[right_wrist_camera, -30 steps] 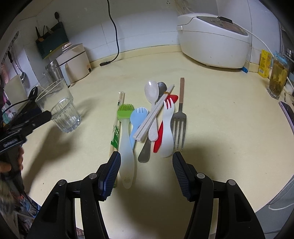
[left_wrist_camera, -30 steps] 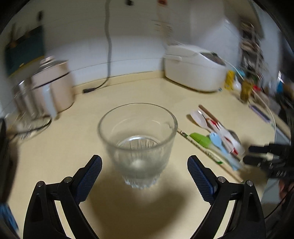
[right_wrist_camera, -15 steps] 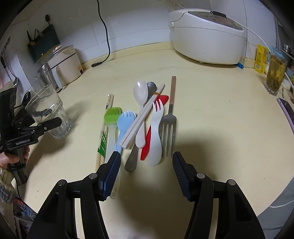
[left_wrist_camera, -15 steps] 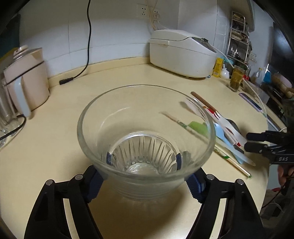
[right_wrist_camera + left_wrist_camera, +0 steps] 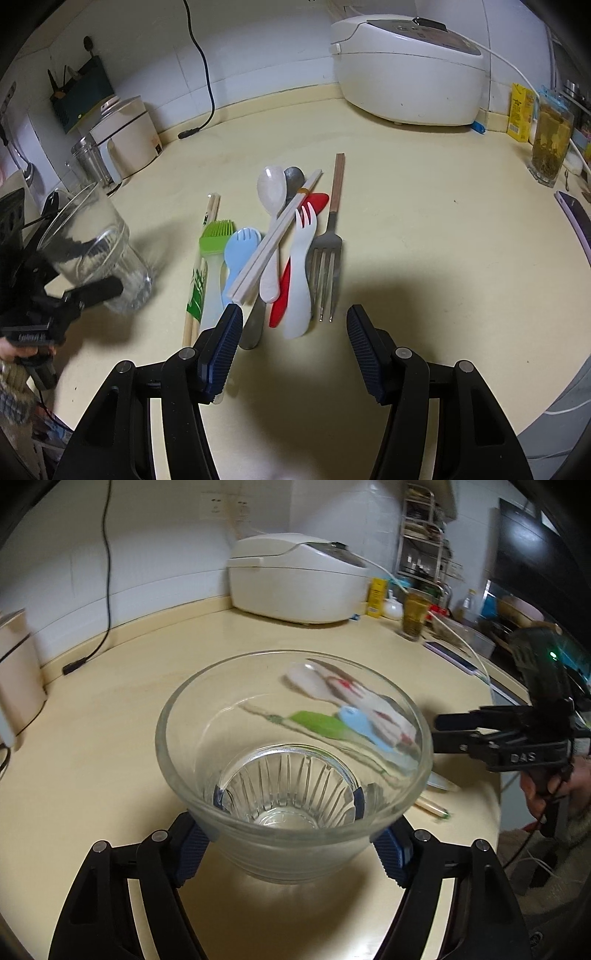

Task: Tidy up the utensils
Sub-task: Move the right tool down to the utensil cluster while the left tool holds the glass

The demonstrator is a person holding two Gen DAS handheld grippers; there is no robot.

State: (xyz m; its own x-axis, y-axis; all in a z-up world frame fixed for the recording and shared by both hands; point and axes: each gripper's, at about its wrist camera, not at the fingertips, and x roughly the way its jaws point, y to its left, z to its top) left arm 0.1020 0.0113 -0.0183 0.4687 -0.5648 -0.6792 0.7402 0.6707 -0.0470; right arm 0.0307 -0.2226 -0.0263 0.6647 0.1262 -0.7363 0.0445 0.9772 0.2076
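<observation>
My left gripper (image 5: 288,827) is shut on a clear ribbed glass (image 5: 291,760) and holds it tilted just above the counter; the glass also shows at the left of the right wrist view (image 5: 99,251). A pile of utensils lies mid-counter: white spoon (image 5: 271,199), grey spoon (image 5: 294,177), white chopsticks (image 5: 273,236), white fork (image 5: 301,266), red utensil (image 5: 295,254), metal fork (image 5: 327,251), blue spork (image 5: 238,251), green brush (image 5: 216,236), wrapped chopsticks (image 5: 201,266). My right gripper (image 5: 293,350) is open and empty, just in front of the pile.
A white rice cooker (image 5: 406,66) stands at the back right. A beige kettle (image 5: 127,136) and a glass jar (image 5: 88,162) stand at the back left. A tea glass (image 5: 550,144) and a phone (image 5: 576,221) are at the right edge.
My left gripper closed on the glass, lifted it and carried it toward the utensils. My right gripper moved a little closer to the pile.
</observation>
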